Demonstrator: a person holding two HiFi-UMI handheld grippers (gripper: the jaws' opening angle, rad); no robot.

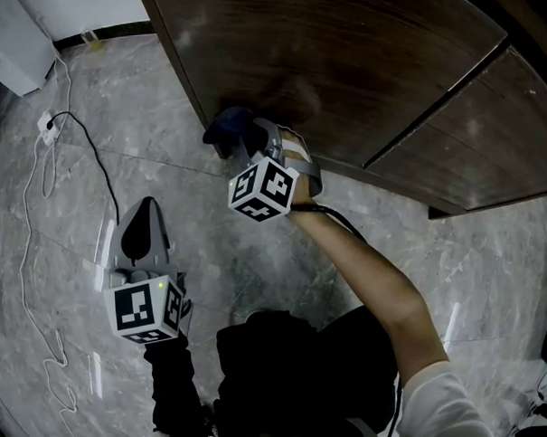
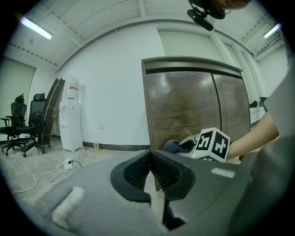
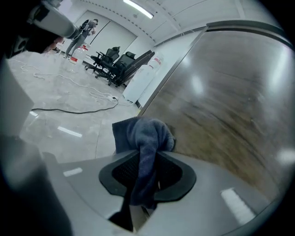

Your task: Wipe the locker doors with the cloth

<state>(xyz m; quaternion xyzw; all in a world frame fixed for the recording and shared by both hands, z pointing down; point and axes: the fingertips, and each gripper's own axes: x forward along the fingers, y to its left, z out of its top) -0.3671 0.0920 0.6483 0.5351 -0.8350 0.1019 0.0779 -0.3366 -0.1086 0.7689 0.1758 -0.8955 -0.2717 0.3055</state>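
Observation:
A dark blue cloth (image 3: 145, 138) is pinched between the jaws of my right gripper (image 3: 147, 173) and bunches out in front of them. In the head view that cloth (image 1: 230, 126) presses low against the brown wooden locker door (image 1: 339, 65). The right gripper (image 1: 243, 146) is shut on it. The left gripper view also shows the cloth (image 2: 174, 146) against the locker door (image 2: 182, 108). My left gripper (image 1: 145, 229) hangs over the floor, away from the lockers. Its jaws (image 2: 150, 173) meet with nothing between them.
A second locker door (image 1: 487, 140) lies to the right of the first. A black cable (image 1: 90, 158) and a white one (image 1: 31, 260) run across the grey marble floor (image 1: 202, 234). A white water dispenser (image 2: 71, 115) and office chairs (image 2: 27, 122) stand by the far wall.

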